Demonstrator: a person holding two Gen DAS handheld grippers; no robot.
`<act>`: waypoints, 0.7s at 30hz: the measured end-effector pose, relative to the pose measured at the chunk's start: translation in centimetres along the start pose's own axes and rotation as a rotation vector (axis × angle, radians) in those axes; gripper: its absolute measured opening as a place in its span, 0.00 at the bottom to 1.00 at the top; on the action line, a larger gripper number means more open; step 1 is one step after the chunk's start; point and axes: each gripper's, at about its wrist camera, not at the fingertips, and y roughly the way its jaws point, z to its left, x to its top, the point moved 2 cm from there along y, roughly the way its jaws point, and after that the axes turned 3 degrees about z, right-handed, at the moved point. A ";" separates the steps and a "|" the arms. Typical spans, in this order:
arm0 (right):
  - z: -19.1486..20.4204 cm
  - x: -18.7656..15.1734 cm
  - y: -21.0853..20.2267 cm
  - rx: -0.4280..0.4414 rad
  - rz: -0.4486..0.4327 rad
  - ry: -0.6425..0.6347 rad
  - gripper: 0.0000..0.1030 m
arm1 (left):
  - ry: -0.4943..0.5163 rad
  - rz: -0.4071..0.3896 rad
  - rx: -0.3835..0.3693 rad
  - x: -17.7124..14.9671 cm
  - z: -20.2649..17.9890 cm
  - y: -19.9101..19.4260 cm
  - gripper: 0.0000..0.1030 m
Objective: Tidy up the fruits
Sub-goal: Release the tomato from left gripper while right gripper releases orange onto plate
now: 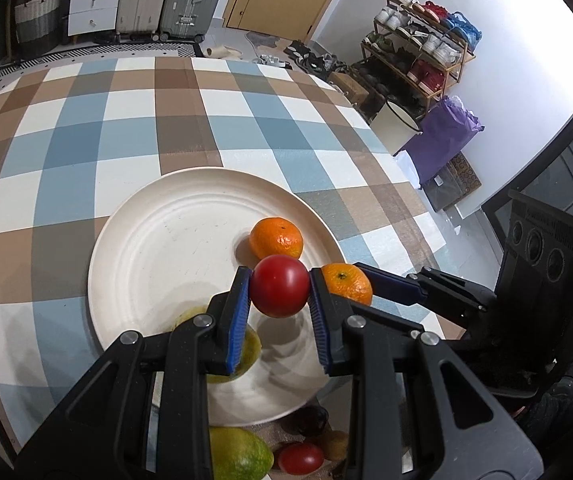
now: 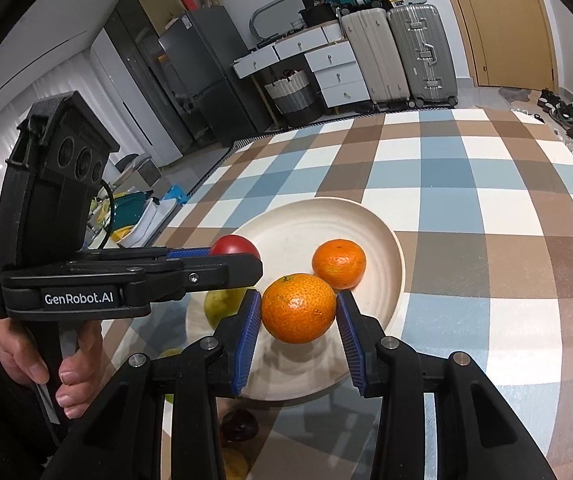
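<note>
My left gripper (image 1: 279,290) is shut on a red tomato (image 1: 279,291) and holds it above the cream plate (image 1: 158,248). My right gripper (image 2: 298,308) is shut on an orange mandarin (image 2: 298,307) over the plate's near side (image 2: 326,216); this mandarin also shows in the left wrist view (image 1: 346,283). A second mandarin (image 1: 276,238) lies on the plate; the right wrist view shows it too (image 2: 339,263). A yellow-green fruit (image 2: 222,304) lies on the plate's left part, partly hidden by the left gripper. The tomato's top shows in the right wrist view (image 2: 232,245).
Near the table's front edge lie a green mango (image 1: 238,456), another tomato (image 1: 300,458), a brown kiwi (image 1: 334,444) and a dark fruit (image 2: 238,424). The checked tablecloth (image 1: 166,120) stretches beyond the plate. A shoe rack (image 1: 418,48) and suitcases (image 2: 398,52) stand off the table.
</note>
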 end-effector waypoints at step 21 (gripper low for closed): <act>-0.4 0.0 -0.1 -0.025 -0.024 0.001 0.47 | -0.017 -0.004 0.022 0.8 -0.1 0.4 0.25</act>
